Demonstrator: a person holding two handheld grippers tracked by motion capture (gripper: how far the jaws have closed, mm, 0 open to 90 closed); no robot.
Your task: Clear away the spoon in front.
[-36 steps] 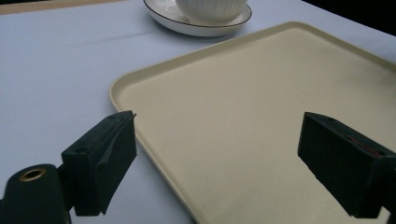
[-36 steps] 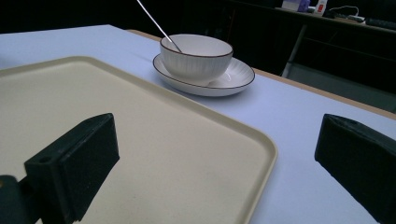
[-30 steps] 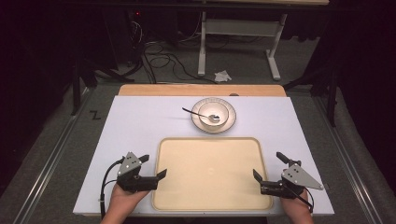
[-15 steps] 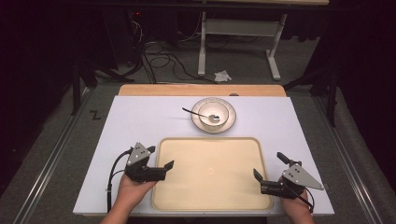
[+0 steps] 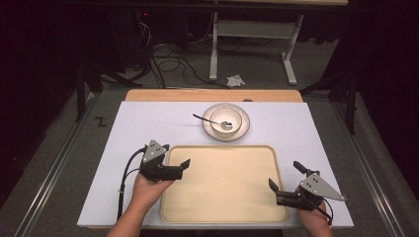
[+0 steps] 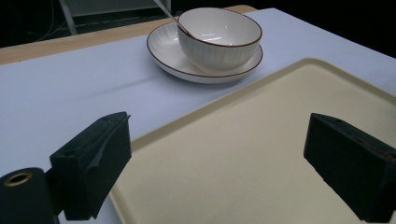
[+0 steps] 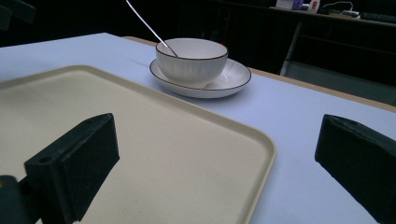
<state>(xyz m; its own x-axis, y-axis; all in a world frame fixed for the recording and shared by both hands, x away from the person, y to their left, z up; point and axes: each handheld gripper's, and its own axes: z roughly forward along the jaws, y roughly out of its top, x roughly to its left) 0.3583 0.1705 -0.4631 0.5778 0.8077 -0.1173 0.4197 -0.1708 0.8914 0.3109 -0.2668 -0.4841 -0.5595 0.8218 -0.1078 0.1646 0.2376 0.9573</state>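
A cream tray (image 5: 225, 195) lies at the near middle of the white table (image 5: 148, 123). Behind it a white bowl (image 5: 228, 118) stands on a white plate (image 5: 243, 129), with a metal spoon (image 5: 203, 118) leaning in it, handle to the left. My left gripper (image 5: 176, 155) is open over the tray's far left corner, held by a hand. In the left gripper view the jaws of the left gripper (image 6: 219, 158) straddle the tray's rim (image 6: 187, 123), the bowl (image 6: 219, 37) beyond. My right gripper (image 5: 285, 176) is open at the tray's near right edge; in its own view the right gripper (image 7: 219, 158) faces the bowl (image 7: 191, 58).
A wooden strip (image 5: 212, 95) runs along the table's far edge. Beyond it are a metal stand (image 5: 252, 29), floor cables (image 5: 173, 59) and a crumpled paper (image 5: 235, 80). Bare white table lies left and right of the tray.
My left gripper has moved forward and to the right, from the tray's near left side to its far left corner. The right gripper has stayed put.
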